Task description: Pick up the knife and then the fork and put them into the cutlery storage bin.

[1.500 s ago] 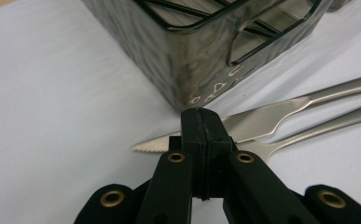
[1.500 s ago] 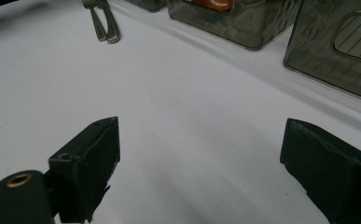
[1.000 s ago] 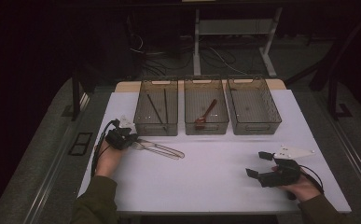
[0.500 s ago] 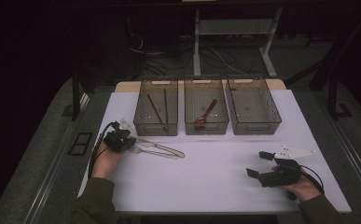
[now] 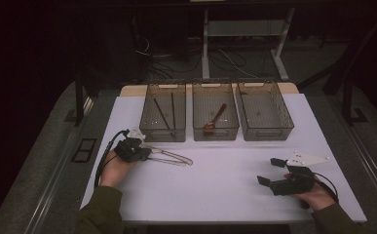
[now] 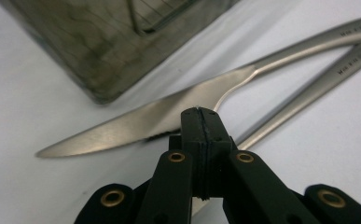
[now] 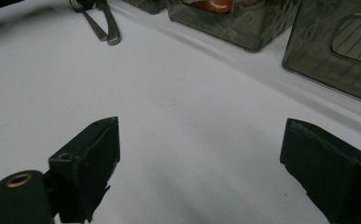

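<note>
A steel table knife lies on the white table beside a second steel utensil, of which the handle shows. In the high view both pieces lie in front of the left bin. My left gripper rests at their near ends. Its jaws are pressed shut just over the knife blade, and I see nothing between the pads. My right gripper sits on the table at the front right, open and empty. The two handles show far off in the right gripper view.
Three smoky clear bins stand in a row at the back of the table. The left bin holds two dark sticks, the middle bin a reddish-brown spoon. The right bin stands beside them. A bin corner lies close behind the knife.
</note>
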A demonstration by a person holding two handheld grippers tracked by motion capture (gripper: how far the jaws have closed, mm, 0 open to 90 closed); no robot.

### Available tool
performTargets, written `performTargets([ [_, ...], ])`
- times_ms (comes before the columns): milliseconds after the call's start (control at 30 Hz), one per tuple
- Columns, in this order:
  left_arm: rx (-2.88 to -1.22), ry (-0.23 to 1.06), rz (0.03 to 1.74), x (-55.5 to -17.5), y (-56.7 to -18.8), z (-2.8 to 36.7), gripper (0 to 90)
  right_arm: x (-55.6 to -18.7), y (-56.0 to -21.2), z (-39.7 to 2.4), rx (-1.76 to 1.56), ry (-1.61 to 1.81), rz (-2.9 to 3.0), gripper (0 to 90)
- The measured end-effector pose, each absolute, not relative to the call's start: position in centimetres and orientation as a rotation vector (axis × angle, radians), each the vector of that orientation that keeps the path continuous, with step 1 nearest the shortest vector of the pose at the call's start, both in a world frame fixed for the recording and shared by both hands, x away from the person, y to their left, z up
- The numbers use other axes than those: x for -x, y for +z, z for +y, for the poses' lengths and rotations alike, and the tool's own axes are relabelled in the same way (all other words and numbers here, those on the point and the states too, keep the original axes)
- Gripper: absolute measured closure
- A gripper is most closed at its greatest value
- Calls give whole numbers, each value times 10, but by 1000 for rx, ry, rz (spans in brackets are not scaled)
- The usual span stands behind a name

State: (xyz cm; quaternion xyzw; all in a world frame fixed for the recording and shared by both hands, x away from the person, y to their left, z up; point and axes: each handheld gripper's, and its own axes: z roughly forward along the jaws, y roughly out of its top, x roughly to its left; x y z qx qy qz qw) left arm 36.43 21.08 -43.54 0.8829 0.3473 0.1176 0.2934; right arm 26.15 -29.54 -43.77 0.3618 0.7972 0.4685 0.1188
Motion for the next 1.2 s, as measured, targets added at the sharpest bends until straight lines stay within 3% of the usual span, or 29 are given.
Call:
performTargets([
  [833, -2406, 161, 810, -308, -432, 210, 893, -261, -438, -296, -1058, 1371, 2329, 122],
  [1133, -2380, 196, 805, -298, -426, 212, 891, -261, -438, -295, -1054, 1369, 2333, 122],
  [1200, -2363, 200, 794, -297, -421, 212, 852, -261, -438, -295, -1054, 1370, 2333, 122],
])
